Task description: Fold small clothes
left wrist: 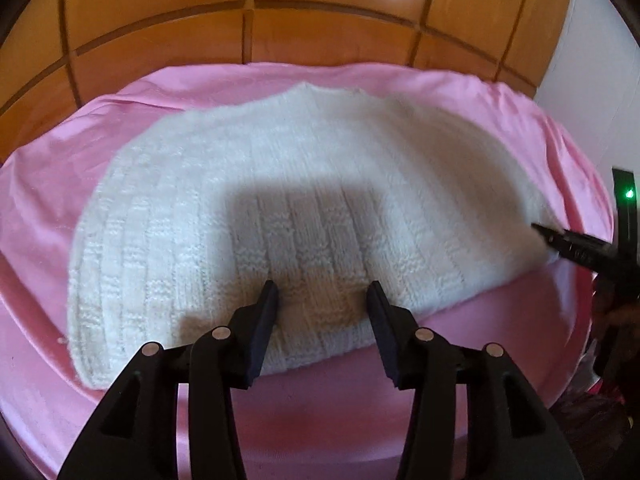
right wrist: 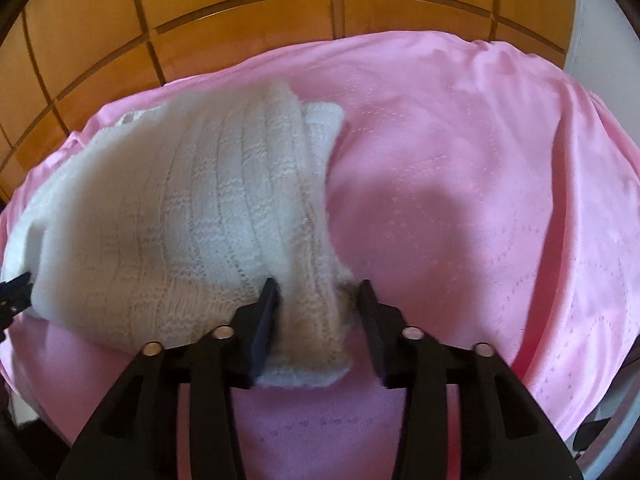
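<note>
A white knitted garment [left wrist: 280,184] lies spread on a pink sheet [left wrist: 480,312]. My left gripper [left wrist: 323,292] hovers over the garment's near edge, open, with nothing pinched between its fingers. In the right wrist view the garment [right wrist: 180,200] fills the left half of the pink sheet [right wrist: 460,200]. Its right near edge runs between the fingers of my right gripper [right wrist: 318,286]; the knit touches the left finger, and a thin dark gap shows at the right one. My right gripper [left wrist: 560,240] also shows at the garment's right edge, and my left gripper [right wrist: 16,284] at its left.
A wooden panelled surface [left wrist: 320,32] rises behind the far edge of the sheet, also seen as the wooden panelling [right wrist: 240,20]. A white wall [left wrist: 592,60] stands at the right. Bare pink sheet stretches to the right of the garment.
</note>
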Available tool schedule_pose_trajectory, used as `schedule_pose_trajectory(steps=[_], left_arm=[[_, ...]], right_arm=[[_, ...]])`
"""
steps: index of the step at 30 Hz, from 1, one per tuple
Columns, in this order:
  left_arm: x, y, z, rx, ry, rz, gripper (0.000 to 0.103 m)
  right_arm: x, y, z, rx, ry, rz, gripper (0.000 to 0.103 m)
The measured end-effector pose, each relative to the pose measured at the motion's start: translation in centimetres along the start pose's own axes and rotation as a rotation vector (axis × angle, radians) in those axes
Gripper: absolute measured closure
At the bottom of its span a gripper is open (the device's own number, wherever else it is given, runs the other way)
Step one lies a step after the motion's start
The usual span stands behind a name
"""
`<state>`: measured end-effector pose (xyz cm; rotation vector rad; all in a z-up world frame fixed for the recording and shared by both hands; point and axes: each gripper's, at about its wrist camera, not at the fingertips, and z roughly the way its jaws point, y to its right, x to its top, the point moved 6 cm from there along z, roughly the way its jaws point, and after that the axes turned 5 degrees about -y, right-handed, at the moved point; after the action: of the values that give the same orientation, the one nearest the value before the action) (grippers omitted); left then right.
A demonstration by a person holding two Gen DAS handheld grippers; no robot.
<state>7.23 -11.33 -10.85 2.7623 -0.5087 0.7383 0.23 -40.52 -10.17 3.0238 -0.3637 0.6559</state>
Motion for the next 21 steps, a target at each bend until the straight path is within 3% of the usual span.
schedule_pose_trajectory(steps=[2, 6, 10, 14, 16, 18, 21], left_arm=[[0.5, -0.2, -1.0, 0.023, 0.036, 0.005, 0.050], [1.6, -0.6, -2.3, 0.045, 0.087, -0.012, 0.046], [1.9, -1.1, -3.4, 0.102, 0.117, -0.027, 0.039], [1.8, -2.0, -4.0, 0.144, 0.126, -0.049, 0.035], [1.6, -2.7, -4.0, 0.163, 0.123, -0.069, 0.035], [1.3, -3.6, -3.5, 0.174, 0.105, -0.093, 0.035], [0.3, -4.9, -1.7, 0.220, 0.036, -0.126, 0.034]], right_arm=[[0.4, -0.1, -1.1, -0.021, 0.014, -0.001, 0.042], [1.8, -2.2, -3.9, -0.035, 0.100, -0.061, 0.041], [2.4, -7.5, -5.4, 0.067, 0.135, -0.167, 0.041], [1.9, -13.6, -4.3, 0.218, 0.088, -0.235, 0.041], [1.4, -16.0, -3.8, 0.253, 0.069, -0.269, 0.041], [0.6, -17.7, -2.6, 0.264, 0.034, -0.305, 0.041], [-0.7, -17.5, 0.3, 0.209, -0.012, -0.336, 0.041]])
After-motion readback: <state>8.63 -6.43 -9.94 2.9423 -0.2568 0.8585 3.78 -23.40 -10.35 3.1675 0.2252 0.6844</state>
